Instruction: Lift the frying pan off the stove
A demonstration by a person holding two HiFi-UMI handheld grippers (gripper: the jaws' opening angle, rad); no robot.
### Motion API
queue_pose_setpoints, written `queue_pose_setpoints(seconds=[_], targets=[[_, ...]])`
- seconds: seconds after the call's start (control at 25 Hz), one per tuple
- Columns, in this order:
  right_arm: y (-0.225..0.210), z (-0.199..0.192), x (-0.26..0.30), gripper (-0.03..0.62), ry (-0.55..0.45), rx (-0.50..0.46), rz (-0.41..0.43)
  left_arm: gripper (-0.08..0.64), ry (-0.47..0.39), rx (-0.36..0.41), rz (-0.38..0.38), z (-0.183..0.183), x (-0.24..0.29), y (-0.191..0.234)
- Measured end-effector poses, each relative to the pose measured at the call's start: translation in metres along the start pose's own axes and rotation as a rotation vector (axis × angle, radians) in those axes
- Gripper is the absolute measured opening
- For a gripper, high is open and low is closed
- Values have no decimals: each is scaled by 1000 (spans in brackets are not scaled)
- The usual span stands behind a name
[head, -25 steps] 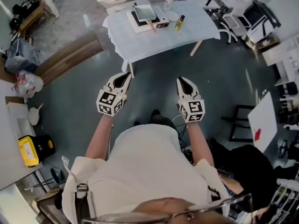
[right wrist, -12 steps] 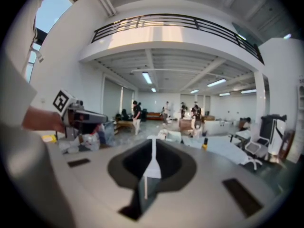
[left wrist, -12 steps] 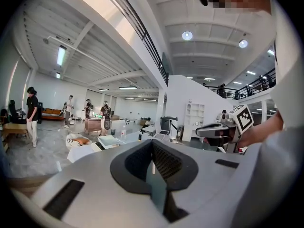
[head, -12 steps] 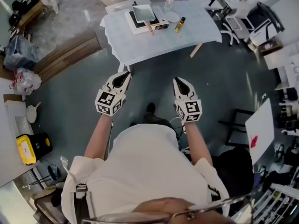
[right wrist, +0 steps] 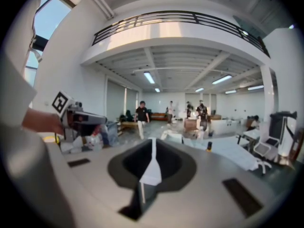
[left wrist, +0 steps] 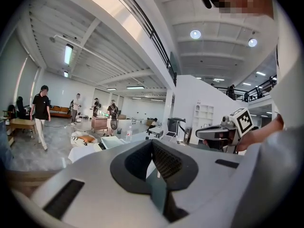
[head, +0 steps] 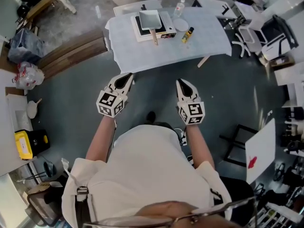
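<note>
A square grey frying pan (head: 150, 19) with a wooden handle (head: 154, 36) rests on a portable stove (head: 151, 26) on the far white table (head: 142, 51). My left gripper (head: 127, 76) and right gripper (head: 181, 82) are both held in front of my chest, well short of the table, side by side and pointing toward it. Both are shut with nothing between their jaws. In the left gripper view the right gripper (left wrist: 205, 134) shows at the right; in the right gripper view the left gripper (right wrist: 95, 119) shows at the left.
On the table lie a white plate (head: 180, 24), a small yellow-topped bottle (head: 188, 34) and a clear water bottle (head: 179, 7). Dark floor lies between me and the table. Wooden boards (head: 71, 56) and bags (head: 26, 75) sit at left, chairs and desks at right. People (right wrist: 140, 118) stand far off.
The view has shifted so the table with the pan sits a little lower and closer in the picture. Both grippers keep the same pose, shut.
</note>
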State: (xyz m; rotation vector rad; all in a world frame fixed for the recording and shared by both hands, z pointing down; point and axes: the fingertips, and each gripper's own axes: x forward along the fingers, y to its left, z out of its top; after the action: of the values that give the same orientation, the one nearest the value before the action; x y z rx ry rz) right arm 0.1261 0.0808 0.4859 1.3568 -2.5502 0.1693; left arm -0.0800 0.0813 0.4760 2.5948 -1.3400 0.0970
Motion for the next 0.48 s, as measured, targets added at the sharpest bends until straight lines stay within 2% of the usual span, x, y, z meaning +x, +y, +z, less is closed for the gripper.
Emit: queue_pose_setpoints(seconds=[0.48], targets=[[-55, 4, 53, 41, -5, -25, 92, 29, 4, 10, 77, 5, 61, 12]])
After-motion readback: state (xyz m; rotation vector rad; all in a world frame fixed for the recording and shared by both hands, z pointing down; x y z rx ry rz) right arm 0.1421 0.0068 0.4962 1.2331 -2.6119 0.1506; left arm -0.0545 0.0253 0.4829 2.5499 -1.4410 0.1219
